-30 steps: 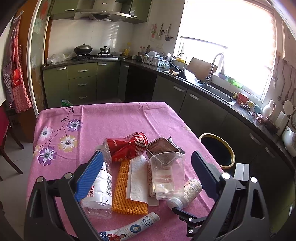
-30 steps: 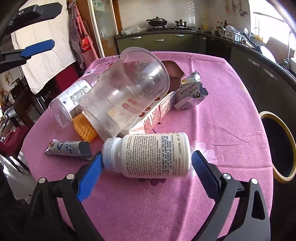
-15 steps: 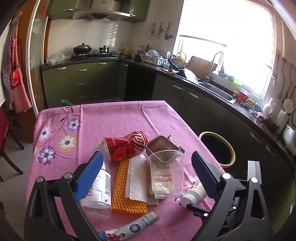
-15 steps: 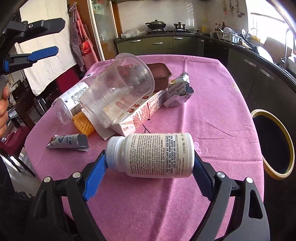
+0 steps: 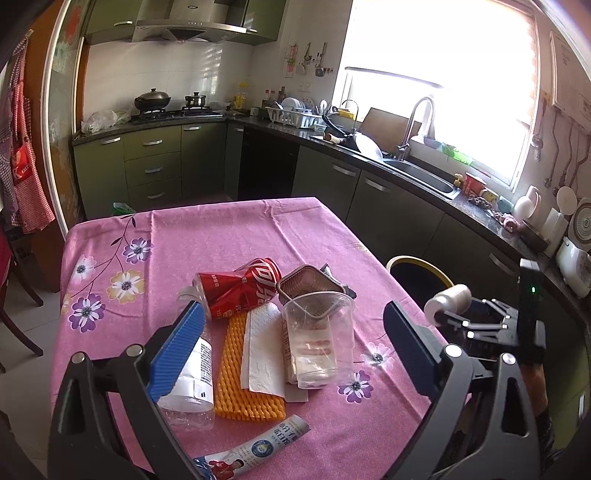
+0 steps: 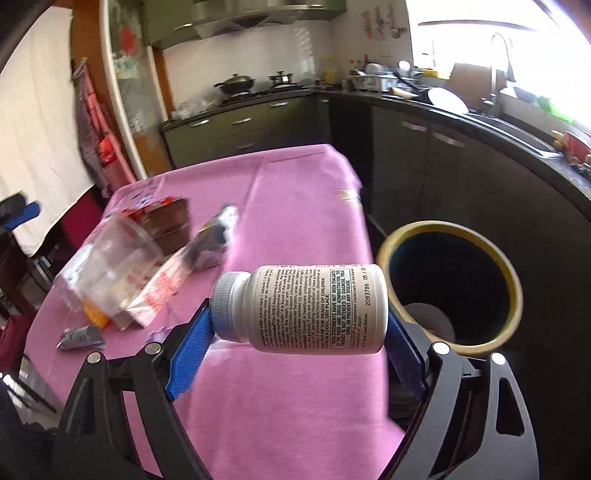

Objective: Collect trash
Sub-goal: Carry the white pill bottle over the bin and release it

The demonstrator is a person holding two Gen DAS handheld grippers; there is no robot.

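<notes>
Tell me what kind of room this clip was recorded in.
A home kitchen, most likely. The left wrist view shows a gas stove with pots under a range hood, a sink with a tall faucet below the window, and a dish rack on the counter.

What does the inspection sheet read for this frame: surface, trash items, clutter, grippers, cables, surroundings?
Surface: table under a pink floral cloth.
Job's things: white pill bottle held sideways in the air near the bin; the bin stands on the floor beside the table, something pale at its bottom. Still on the table: crushed red can, clear cup, plastic bottle, orange foam net, paper towel, brown tray, tube.
Clutter: nothing seen apart from the trash.
Grippers: right gripper jaws shut on the bottle; left gripper jaws open, empty, above the pile.
Cables: nothing seen.
Surroundings: sink, stove with pots, bright window.
</notes>
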